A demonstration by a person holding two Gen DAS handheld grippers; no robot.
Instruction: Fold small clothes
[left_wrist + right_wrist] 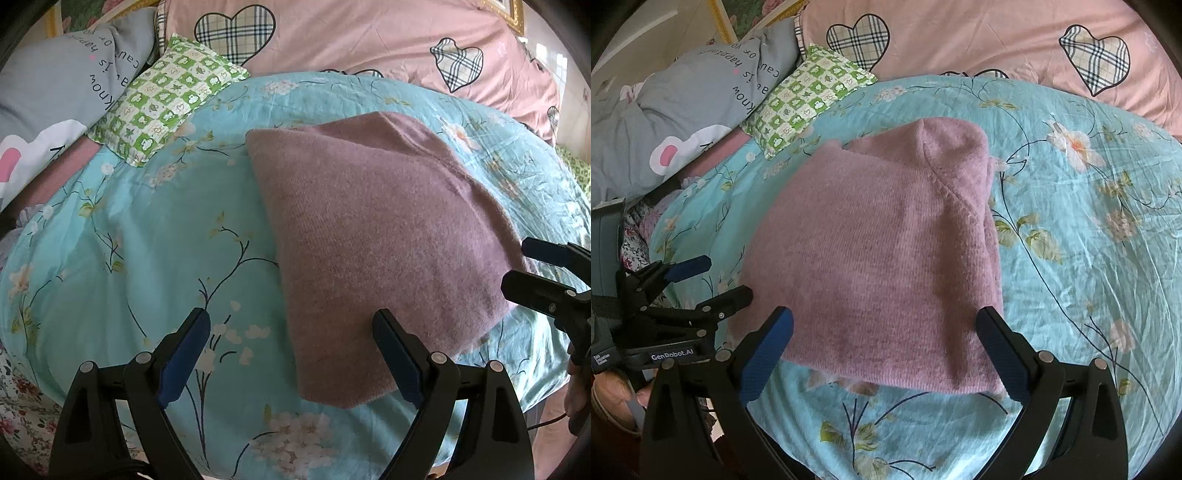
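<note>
A mauve-pink knitted garment (380, 236) lies folded into a compact block on the turquoise floral quilt (147, 240); it also shows in the right wrist view (886, 258). My left gripper (291, 332) is open and empty, hovering over the garment's near left edge. My right gripper (884, 328) is open and empty, above the garment's near edge. The right gripper shows at the right edge of the left wrist view (524, 266), beside the garment's right side. The left gripper shows at the left of the right wrist view (727, 277), beside the garment's left side.
A green checked small pillow (162, 99) lies at the back left of the quilt (1089, 240), next to a grey printed pillow (59, 85). A pink duvet with plaid hearts (369, 37) is bunched along the back. A floral sheet (18, 406) shows at the lower left.
</note>
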